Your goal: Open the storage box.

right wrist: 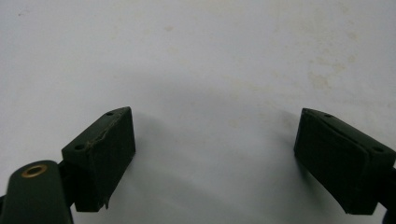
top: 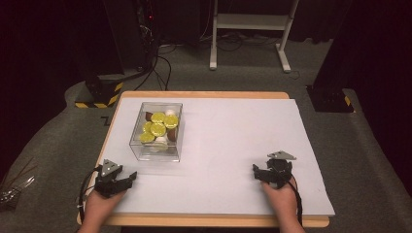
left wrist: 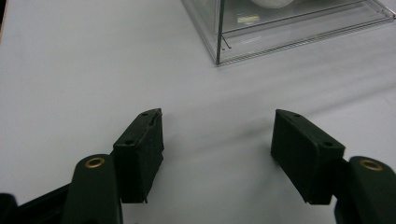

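Closest to me, a person holds two black grabbers low on the white table (top: 228,145). The left gripper (top: 118,182) sits by the near left corner with its two pads wide apart and nothing between them. The right gripper (top: 265,174) rests by the near right side, and its pads stand wide apart too, with just bare table under them. A bit farther back, on the left half of the table, stands one clear box (top: 156,153) with see-through walls. It is near the left gripper but not touching it, and well apart from the right one. Inside the box I count four yellow-green lemon slices (top: 158,129) piled on top, about two white round things (top: 169,112) and about two dark brown bits (top: 172,135); some may hide below. I think the job has not really begun: everything sits in the box, no grabber holds anything, and all the picking is left to do.
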`<state>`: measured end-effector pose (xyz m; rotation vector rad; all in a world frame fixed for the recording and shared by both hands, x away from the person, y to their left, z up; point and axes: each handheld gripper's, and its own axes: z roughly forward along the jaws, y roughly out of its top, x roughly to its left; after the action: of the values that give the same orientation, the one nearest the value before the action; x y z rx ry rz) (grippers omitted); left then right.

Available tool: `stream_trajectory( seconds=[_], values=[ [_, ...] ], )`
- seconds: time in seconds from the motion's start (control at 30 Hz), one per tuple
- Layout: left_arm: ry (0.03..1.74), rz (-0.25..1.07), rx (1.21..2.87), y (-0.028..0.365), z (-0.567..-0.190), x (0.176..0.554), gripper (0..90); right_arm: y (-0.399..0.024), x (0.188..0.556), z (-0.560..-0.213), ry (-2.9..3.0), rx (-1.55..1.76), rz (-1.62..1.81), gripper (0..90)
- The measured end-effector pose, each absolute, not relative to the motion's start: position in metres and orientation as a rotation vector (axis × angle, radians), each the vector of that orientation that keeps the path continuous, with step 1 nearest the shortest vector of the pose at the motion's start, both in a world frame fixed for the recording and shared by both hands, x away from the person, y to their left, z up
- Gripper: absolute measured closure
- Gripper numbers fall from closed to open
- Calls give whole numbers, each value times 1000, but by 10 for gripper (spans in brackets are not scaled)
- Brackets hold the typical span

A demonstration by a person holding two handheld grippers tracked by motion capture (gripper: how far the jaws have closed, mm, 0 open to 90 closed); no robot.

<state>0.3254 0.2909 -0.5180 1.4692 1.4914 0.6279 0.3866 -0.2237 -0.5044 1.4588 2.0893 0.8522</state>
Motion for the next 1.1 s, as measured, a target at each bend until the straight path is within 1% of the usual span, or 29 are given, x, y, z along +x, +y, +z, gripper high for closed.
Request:
stream_trajectory(
  seconds=[0.3, 0.47, 0.87, 1.1],
  values=[
    [1493, 623, 1481, 292, -518, 326, 345, -224, 386, -505, 2090, 1454, 850, 125],
    [1499, 620, 1451, 291, -518, 326, 347, -224, 386, -505, 2089, 1454, 851, 126],
    [1490, 632, 1485, 291, -518, 326, 346, -224, 386, -504, 2082, 1462, 855, 137],
    [1501, 632, 1468, 289, -517, 327, 348, -224, 386, -504, 2079, 1463, 857, 139]
  ],
)
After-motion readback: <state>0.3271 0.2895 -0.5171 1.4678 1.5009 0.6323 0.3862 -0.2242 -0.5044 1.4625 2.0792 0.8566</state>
